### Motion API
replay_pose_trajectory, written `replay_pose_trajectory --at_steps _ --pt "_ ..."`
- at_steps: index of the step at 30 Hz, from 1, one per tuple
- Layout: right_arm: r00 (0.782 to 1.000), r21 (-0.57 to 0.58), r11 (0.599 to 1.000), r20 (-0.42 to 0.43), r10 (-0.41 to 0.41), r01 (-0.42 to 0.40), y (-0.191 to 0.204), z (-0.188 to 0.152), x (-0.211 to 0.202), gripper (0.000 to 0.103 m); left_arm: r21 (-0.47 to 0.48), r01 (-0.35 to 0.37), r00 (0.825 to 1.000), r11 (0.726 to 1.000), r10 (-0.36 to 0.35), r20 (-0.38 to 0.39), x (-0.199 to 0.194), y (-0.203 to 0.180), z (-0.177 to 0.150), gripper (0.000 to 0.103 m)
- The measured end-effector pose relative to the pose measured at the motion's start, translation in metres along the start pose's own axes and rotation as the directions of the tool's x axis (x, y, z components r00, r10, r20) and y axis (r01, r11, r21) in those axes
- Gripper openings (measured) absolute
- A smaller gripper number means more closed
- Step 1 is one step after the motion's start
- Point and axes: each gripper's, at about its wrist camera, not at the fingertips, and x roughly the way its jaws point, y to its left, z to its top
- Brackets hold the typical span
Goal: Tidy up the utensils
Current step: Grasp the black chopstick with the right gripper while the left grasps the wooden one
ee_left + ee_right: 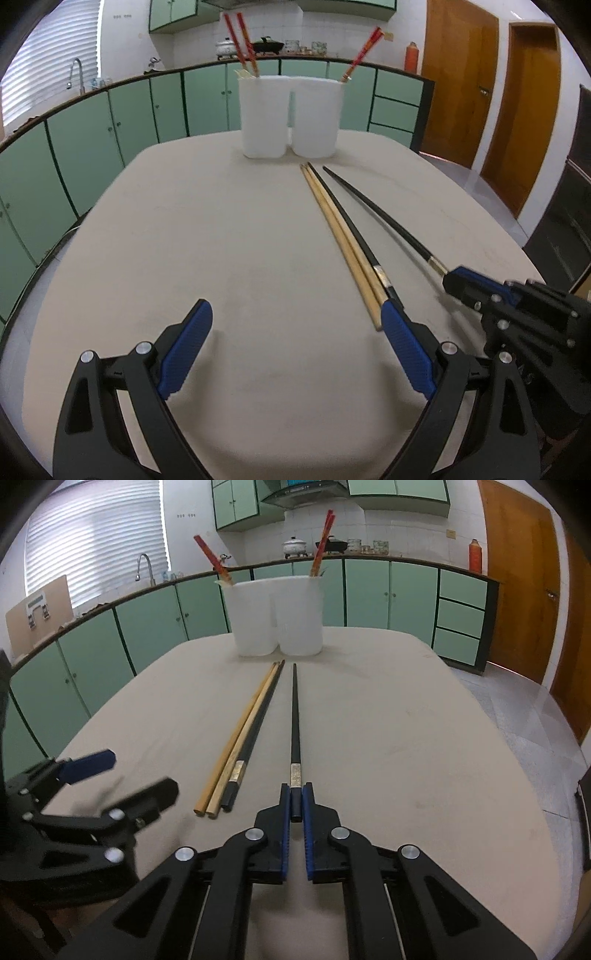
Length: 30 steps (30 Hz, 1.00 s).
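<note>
You are clamping one black chopstick (295, 716) in the right gripper (295, 805); the left gripper (295, 332) is gaping empty. Red chopsticks (240, 44) are already standing in the holder (266, 118); three chopsticks (240, 746) are awaiting you.

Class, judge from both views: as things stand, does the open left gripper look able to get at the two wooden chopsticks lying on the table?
Probably yes. The left gripper is open, and the wooden chopsticks end right beside its right finger. Only the black chopstick touching them crowds the grasp.

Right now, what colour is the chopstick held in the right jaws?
Black chopstick with a silver band; clearest in the right wrist view.
</note>
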Motion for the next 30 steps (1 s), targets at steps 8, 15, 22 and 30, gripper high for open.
replay_pose_trajectory --at_steps 8,15,22,30 --pt "1.0 0.0 1.0 0.012 0.018 -0.018 -0.003 -0.002 -0.005 0.006 0.019 -0.012 1.0 1.0 0.012 -0.027 0.01 -0.009 0.001 0.089" --pt "1.0 0.012 1.0 0.011 0.026 -0.026 -0.005 -0.003 -0.005 0.006 0.013 -0.016 0.999 1.0 0.016 -0.049 0.017 -0.009 0.004 0.086" --pt "1.0 0.012 1.0 0.01 0.027 -0.027 -0.004 -0.003 -0.004 0.006 0.007 -0.017 0.998 1.0 0.017 -0.062 0.02 -0.012 0.005 0.084" --pt "1.0 0.013 0.999 0.007 0.03 -0.03 -0.005 -0.003 -0.003 0.006 -0.01 -0.046 0.998 0.999 0.045 -0.049 0.019 -0.011 0.003 0.054"
